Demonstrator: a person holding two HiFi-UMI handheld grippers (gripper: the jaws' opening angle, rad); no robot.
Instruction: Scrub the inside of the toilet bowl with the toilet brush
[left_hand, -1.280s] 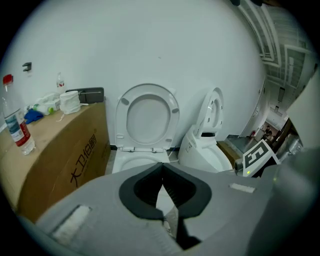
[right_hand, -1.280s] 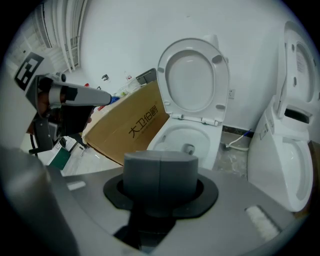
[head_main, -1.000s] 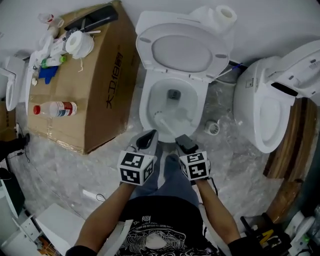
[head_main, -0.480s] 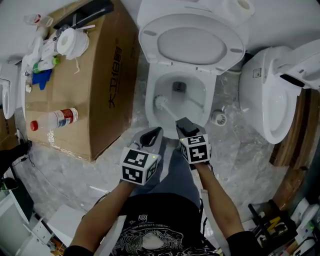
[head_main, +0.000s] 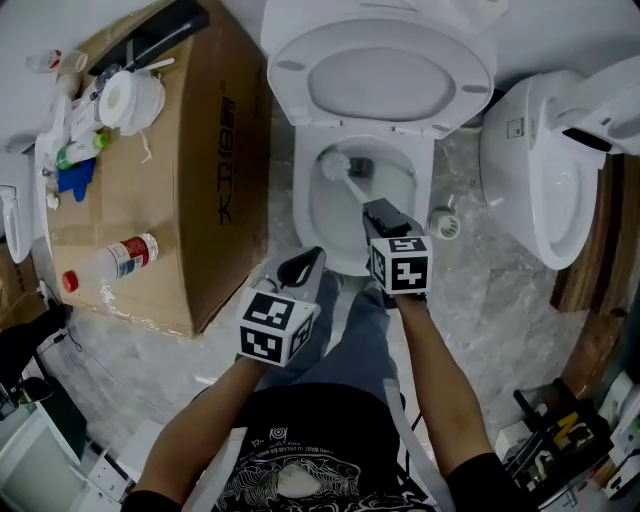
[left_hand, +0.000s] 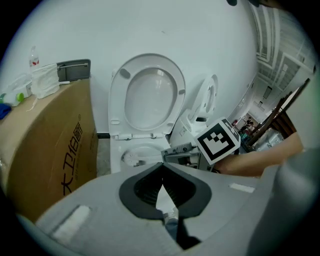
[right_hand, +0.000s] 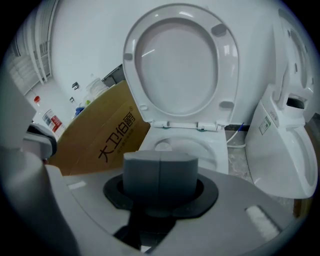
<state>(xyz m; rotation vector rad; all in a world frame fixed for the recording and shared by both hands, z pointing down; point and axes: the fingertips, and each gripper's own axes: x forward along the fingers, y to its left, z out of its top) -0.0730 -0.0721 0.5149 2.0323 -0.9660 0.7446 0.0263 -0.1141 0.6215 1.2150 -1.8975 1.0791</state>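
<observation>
The white toilet bowl (head_main: 312, 215) stands open with its seat and lid (head_main: 380, 75) raised. My right gripper (head_main: 378, 212) reaches over the bowl's front rim and is shut on the toilet brush handle (head_main: 357, 190). The white brush head (head_main: 335, 163) lies deep in the bowl at the far left, beside the drain. In the left gripper view the brush head (left_hand: 129, 158) and the right gripper (left_hand: 176, 151) show over the bowl. My left gripper (head_main: 303, 266) hangs shut and holds nothing, just short of the bowl's front left. In the right gripper view the shut pads (right_hand: 160, 172) hide the handle.
A large cardboard box (head_main: 170, 200) stands left of the toilet, bearing a toilet paper roll (head_main: 128, 100), a red-capped bottle (head_main: 108, 260) and small items. A second white toilet (head_main: 535, 170) stands at the right. A small round fitting (head_main: 443, 224) lies on the floor between them.
My right gripper has pushed forward over the rim, and the brush head has moved from the bowl's near left wall up toward the drain. The left gripper has stayed shut.
</observation>
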